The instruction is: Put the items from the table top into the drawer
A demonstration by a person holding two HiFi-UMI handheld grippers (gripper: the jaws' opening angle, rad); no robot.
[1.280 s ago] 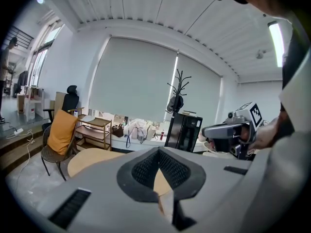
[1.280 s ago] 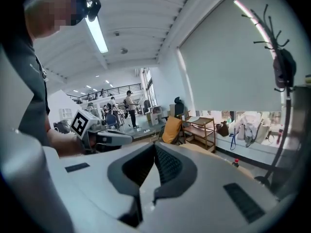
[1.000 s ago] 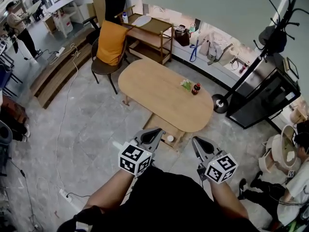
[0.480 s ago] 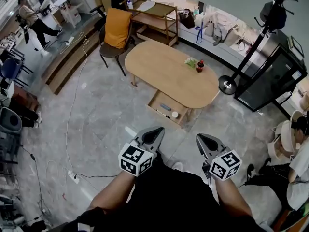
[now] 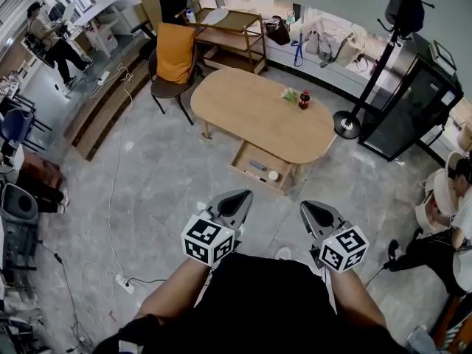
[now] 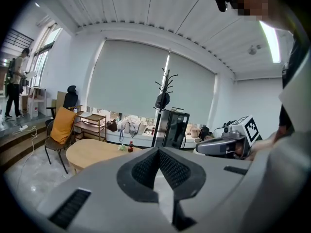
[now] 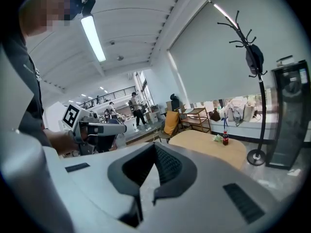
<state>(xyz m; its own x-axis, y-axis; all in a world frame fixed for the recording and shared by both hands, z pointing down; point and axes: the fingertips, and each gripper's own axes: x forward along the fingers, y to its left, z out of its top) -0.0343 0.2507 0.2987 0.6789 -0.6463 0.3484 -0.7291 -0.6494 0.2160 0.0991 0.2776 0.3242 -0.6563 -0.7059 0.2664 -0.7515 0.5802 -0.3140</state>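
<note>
Ahead of my left tool (image 5: 233, 200) the grey stone-tile floor (image 5: 147, 175) runs out to a chair (image 5: 175, 54) draped in orange and a wooden shelf unit (image 5: 236, 32) beyond it, with a low wooden step (image 5: 96, 113) further off to that tool's left. Ahead and to the right of my right tool (image 5: 316, 212) stand a black coat stand (image 5: 375, 61) and a dark glass-fronted cabinet (image 5: 413, 105). Pale blinds (image 6: 136, 76) are drawn across the far wall, under a ribbed white ceiling (image 6: 146, 8) with a lit strip light (image 7: 93, 38).
</note>
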